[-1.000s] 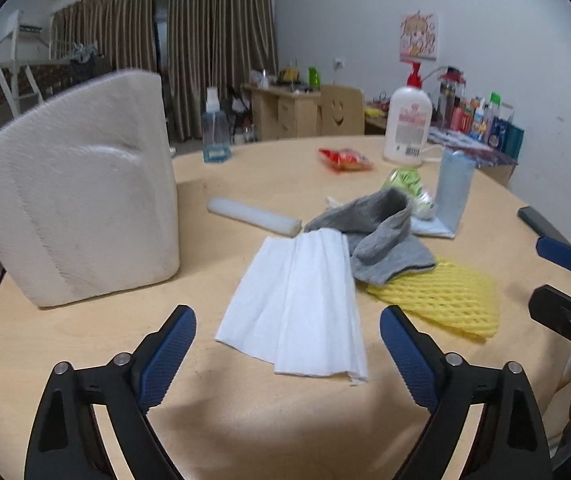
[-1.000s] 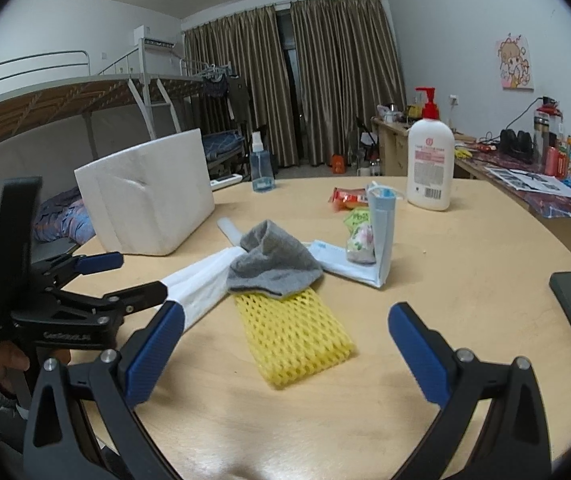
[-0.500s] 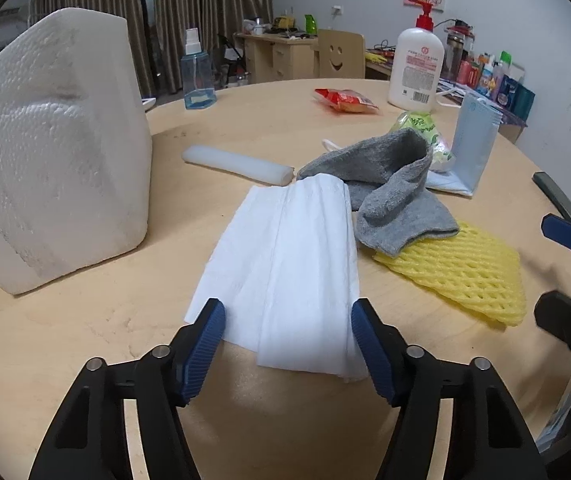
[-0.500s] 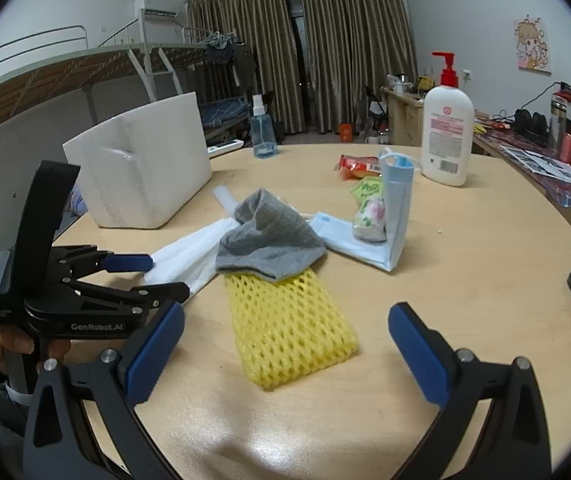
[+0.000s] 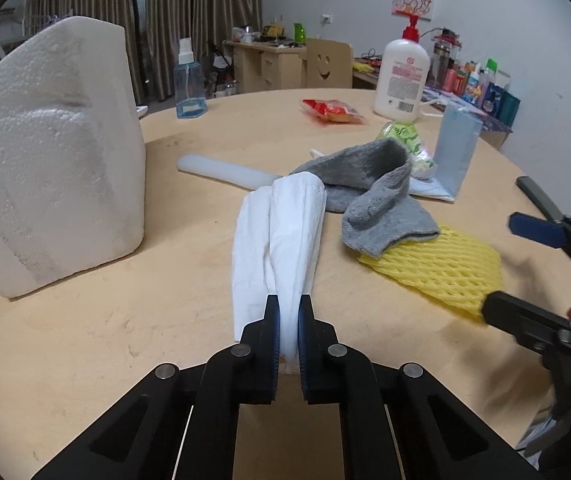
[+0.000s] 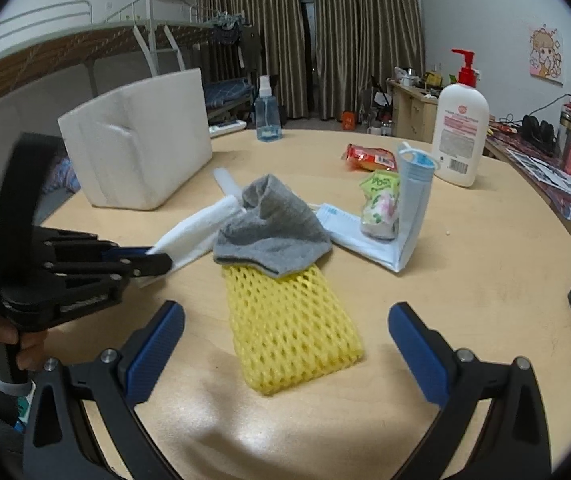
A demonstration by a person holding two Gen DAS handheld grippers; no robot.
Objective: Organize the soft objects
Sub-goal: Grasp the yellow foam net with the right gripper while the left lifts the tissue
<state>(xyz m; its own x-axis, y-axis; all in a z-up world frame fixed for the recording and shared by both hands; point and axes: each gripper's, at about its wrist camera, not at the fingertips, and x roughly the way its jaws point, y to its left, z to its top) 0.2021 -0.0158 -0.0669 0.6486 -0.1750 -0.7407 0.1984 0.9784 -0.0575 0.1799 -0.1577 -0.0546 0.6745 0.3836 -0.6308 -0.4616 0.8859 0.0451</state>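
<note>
Pinching white tissue point(image 5: 285, 236), left gripper point(image 5: 288, 330), grey sock point(image 5: 377, 196) overlapping

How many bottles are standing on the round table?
2. The blue spray bottle stands at the far edge behind the foam block; the white pump bottle at the far right. None seems hidden.

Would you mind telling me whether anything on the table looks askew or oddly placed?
The grey sock lies crumpled over both the yellow net and white tissue. The face mask is folded, one half standing upright.
</note>
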